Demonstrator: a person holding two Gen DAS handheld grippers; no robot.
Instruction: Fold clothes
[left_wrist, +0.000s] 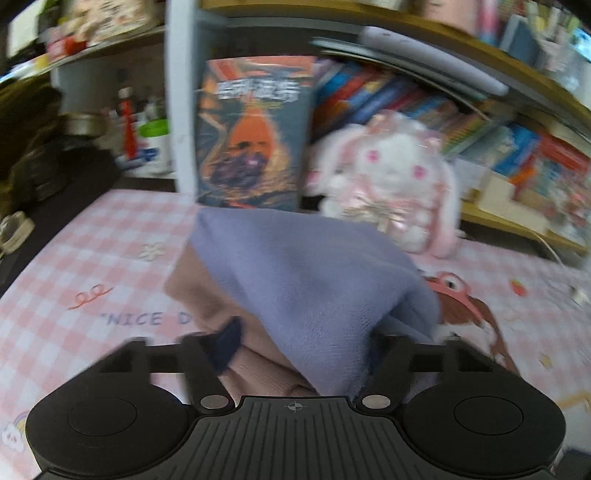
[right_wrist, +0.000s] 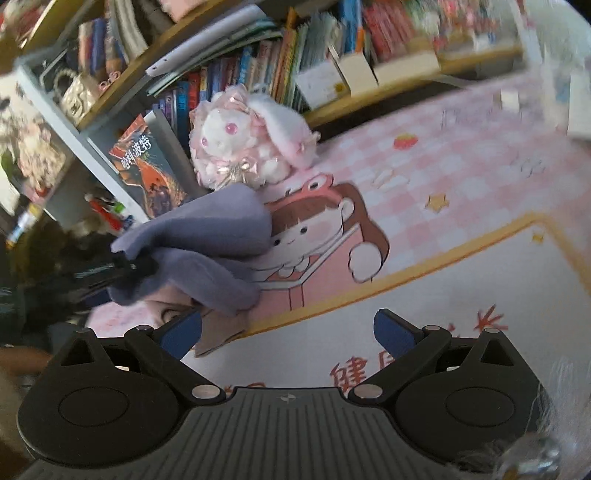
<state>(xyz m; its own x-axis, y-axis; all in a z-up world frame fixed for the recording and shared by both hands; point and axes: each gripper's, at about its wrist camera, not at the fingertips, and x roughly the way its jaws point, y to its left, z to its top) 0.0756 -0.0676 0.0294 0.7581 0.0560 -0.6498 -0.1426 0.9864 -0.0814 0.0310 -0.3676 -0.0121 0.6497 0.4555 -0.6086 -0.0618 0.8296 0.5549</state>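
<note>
The left gripper (left_wrist: 301, 347) has a black plastic body with a ribbed centre plate marked by a small crosshair. Beside the plate sit two silver round pivot pins, and outward of them two large round black housings with shallow disc recesses. Black linkage arms with triangular cut-outs run forward to the fingers, whose pads (left_wrist: 229, 341) are dark blue. The right gripper (right_wrist: 288, 332) is built the same, with small silver screws on its linkage and brighter blue pads (right_wrist: 393, 334).

Garment (left_wrist: 314, 280) on the mat (left_wrist: 92, 258), plush rabbit (left_wrist: 391, 177) behind it, book (left_wrist: 255, 129) left of the rabbit.
</note>
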